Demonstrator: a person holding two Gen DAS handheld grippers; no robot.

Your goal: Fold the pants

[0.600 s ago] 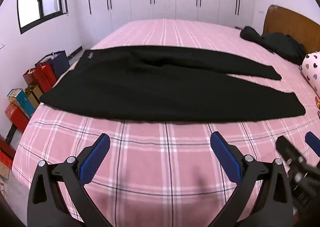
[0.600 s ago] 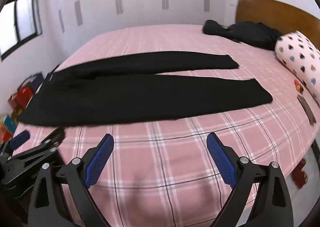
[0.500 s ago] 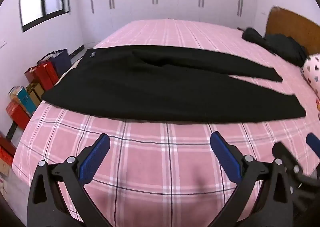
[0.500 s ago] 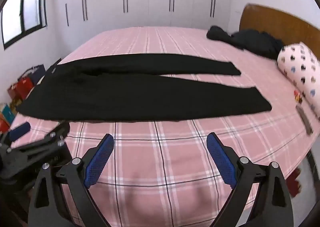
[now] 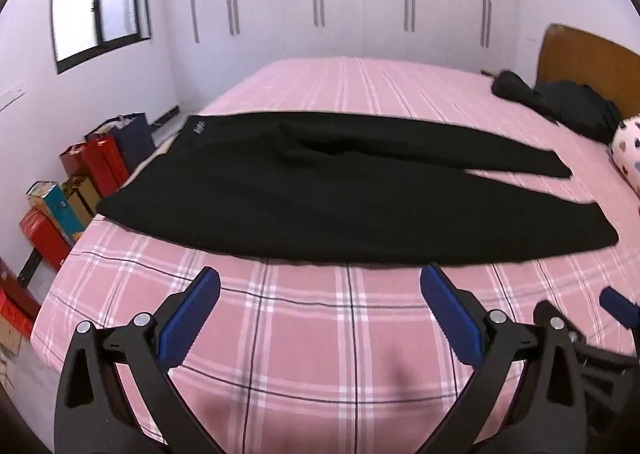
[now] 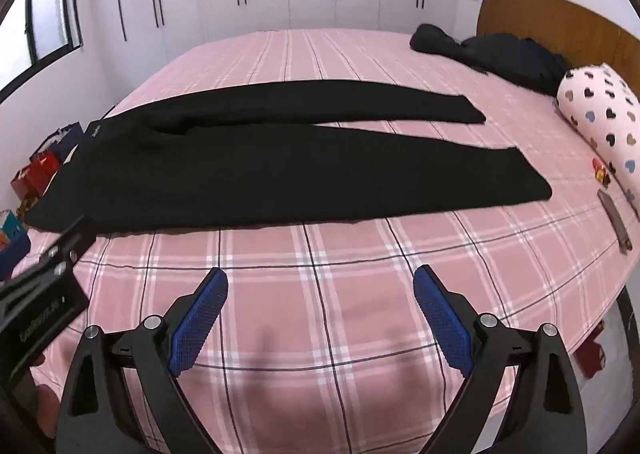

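Note:
Black pants (image 5: 280, 190) (image 6: 256, 166) lie flat across the pink plaid bed (image 5: 304, 334) (image 6: 360, 262), waistband at the left edge, both legs stretched to the right. My left gripper (image 5: 320, 286) hovers open over the bedsheet, short of the pants' near edge, with nothing between its blue pads (image 5: 188, 322). My right gripper (image 6: 320, 286) is also open and empty above the sheet, short of the near leg. The right gripper's tip (image 5: 616, 306) shows at the lower right of the left wrist view. The left gripper's body (image 6: 44, 294) shows at the left of the right wrist view.
Dark clothing (image 6: 500, 54) is piled by the wooden headboard (image 6: 560, 26). A heart-print pillow (image 6: 600, 110), a small red item (image 6: 600, 170) and a dark flat object (image 6: 616, 222) lie at the right. Gift bags and boxes (image 5: 80, 182) stand on the floor at the left.
Both views have shifted slightly and tilted up, showing more of the wardrobes. The pants have not moved. Both grippers stay open.

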